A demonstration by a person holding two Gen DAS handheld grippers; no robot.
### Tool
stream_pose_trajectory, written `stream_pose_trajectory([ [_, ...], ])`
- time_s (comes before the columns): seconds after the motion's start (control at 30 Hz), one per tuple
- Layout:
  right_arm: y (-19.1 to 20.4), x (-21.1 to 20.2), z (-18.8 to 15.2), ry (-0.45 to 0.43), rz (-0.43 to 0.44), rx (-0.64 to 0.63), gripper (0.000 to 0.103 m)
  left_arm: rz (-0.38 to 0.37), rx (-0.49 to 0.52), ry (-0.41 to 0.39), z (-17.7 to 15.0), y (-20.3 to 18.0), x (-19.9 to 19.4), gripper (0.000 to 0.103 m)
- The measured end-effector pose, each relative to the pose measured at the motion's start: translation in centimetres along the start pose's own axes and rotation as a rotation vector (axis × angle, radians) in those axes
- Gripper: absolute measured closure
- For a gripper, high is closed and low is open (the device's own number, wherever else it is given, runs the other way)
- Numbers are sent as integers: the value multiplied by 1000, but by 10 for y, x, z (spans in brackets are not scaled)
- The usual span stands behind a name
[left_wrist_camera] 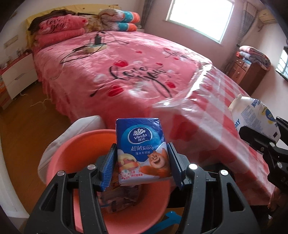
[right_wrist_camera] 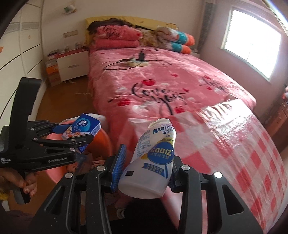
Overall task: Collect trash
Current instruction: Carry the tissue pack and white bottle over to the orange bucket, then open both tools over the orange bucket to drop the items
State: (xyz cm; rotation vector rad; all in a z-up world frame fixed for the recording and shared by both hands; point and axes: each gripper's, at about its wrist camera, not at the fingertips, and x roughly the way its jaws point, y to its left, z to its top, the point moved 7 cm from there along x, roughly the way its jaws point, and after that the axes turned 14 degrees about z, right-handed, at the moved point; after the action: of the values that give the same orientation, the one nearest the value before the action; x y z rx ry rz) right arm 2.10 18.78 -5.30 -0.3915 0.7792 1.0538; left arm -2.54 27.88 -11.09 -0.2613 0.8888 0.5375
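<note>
Bedroom, tissue pack [left_wrist_camera: 142, 151] upright, bottle [right_wrist_camera: 153, 158] tilted

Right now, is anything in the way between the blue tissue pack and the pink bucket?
Nothing visible blocks it. The left tool holds the tissue pack right above the open pink bucket. Some wrappers already lie at the bottom, but there is room on top of them.

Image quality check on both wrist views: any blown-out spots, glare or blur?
Left wrist: window blown out, plastic sheet glary and smeared, tissue pack sharp. Right wrist: window clipped, checked cloth motion-blurred, bottle legible; fisheye bends both.
</note>
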Motion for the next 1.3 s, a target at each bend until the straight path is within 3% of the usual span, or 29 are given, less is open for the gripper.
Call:
stream_pose_trajectory([
  [0.5,71,60,8,99,133,-108,61,92,-98,76,-32,74,22,47],
  [1.1,94,101,-19,192,247,-77,61,127,-117,137,-51,90,42,47],
  [1.13,94,102,-21,195,250,-76,59,128,-115,142,-52,90,43,47],
  [1.2,94,104,-23,202,262,-63,43,140,-107,161,-54,90,46,42],
  [1.23,93,103,-23,196,269,-49,30,149,-100,163,-54,90,47,31],
  [1.27,92,101,-23,189,274,-38,24,159,-95,160,-53,90,46,23],
  [1.3,92,100,-22,185,282,-31,23,161,-90,158,-53,89,46,21],
])
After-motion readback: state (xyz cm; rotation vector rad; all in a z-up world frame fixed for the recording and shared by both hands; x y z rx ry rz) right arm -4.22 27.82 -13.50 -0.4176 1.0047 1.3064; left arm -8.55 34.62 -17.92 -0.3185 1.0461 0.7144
